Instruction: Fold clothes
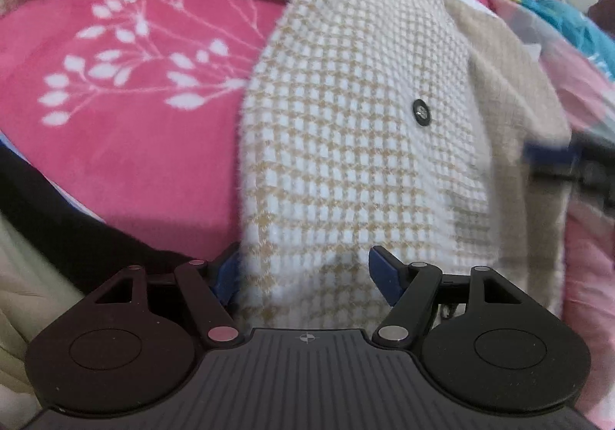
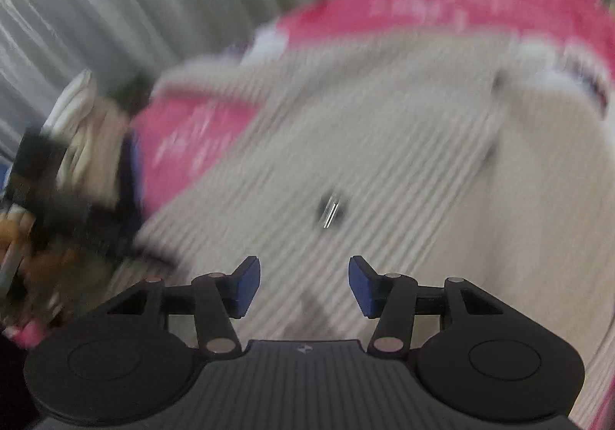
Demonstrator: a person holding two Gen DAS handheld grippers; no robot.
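A pink blanket (image 1: pixel 127 145) (white leaf print) carries the checked garment (image 1: pixel 346 161).

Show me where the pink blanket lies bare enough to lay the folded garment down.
Bare patch: the pink blanket with its white leaf print, bordered above and on the right by the checked garment and below left by a dark cloth. Crowded: the far right edge, where blue yarn and patchwork bedding pile up. The right wrist view is too blurred to judge.

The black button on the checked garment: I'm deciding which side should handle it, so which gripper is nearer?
Hard to call. The left gripper straddles the checked garment below the black button. The right gripper hangs open just short of it, nothing between its fingers.
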